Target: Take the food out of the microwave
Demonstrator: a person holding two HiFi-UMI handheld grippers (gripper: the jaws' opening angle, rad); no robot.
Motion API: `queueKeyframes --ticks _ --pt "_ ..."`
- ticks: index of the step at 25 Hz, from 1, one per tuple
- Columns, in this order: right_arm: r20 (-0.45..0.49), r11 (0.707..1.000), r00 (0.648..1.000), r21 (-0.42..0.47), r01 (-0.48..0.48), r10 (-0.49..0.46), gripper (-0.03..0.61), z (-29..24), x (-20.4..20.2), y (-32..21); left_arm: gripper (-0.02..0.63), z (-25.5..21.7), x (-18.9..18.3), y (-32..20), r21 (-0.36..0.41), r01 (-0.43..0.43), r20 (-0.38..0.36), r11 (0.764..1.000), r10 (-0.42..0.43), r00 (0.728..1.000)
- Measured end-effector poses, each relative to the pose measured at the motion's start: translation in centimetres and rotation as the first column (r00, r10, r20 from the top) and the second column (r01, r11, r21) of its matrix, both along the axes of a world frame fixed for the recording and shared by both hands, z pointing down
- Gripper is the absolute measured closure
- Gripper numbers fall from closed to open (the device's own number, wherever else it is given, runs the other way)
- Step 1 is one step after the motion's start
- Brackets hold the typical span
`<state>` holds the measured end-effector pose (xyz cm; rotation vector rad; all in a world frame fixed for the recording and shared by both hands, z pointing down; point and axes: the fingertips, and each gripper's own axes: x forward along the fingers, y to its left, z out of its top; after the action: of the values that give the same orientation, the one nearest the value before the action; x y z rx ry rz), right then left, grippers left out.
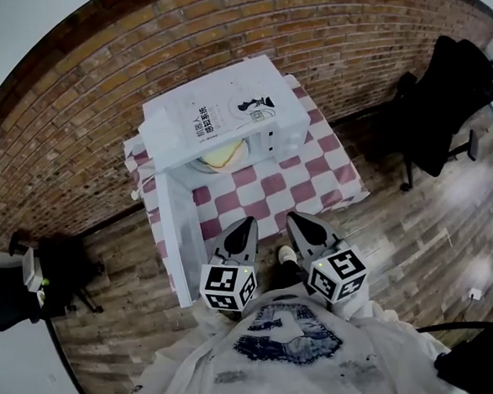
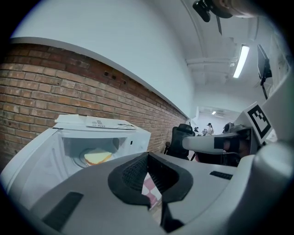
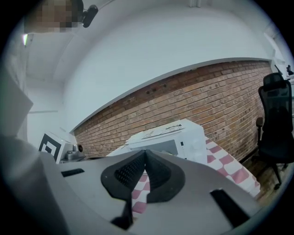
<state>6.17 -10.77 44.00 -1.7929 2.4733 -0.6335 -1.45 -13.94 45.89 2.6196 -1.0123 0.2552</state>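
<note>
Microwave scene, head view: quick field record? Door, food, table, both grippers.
microwave: white, on the table
door: swung wide open, on the person's left side
food: pale yellow, inside the microwave, not yet taken out
table: covered with a red-and-white checked cloth
left gripper: shut, empty, points at the microwave, apart from it
right gripper: shut, empty, beside the left one, touching nothing
</note>
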Motion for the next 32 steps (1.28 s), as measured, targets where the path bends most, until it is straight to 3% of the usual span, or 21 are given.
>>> queueKeyframes --ticks 8,19,32 --pt "0.018 0.993 0.993 -0.017 0.114 -0.114 0.565 0.3 0.8 -5.0 0.606 0.4 0.5 -4.1 -0.034 0.118 0.011 0.992 -0.117 0.993" --pt "0.043 0.971 0.97 -0.014 0.239 -0.238 0.565 0.8 2.5 -10.1 0.605 1.0 1.5 -8.0 -0.062 0.254 0.017 0.965 -0.254 0.967" --pt "0.058 0.957 0.956 -0.016 0.289 -0.287 0.565 1.6 4.1 -13.7 0.604 2.4 2.8 -11.1 -0.111 0.307 -0.018 0.945 -0.311 0.95"
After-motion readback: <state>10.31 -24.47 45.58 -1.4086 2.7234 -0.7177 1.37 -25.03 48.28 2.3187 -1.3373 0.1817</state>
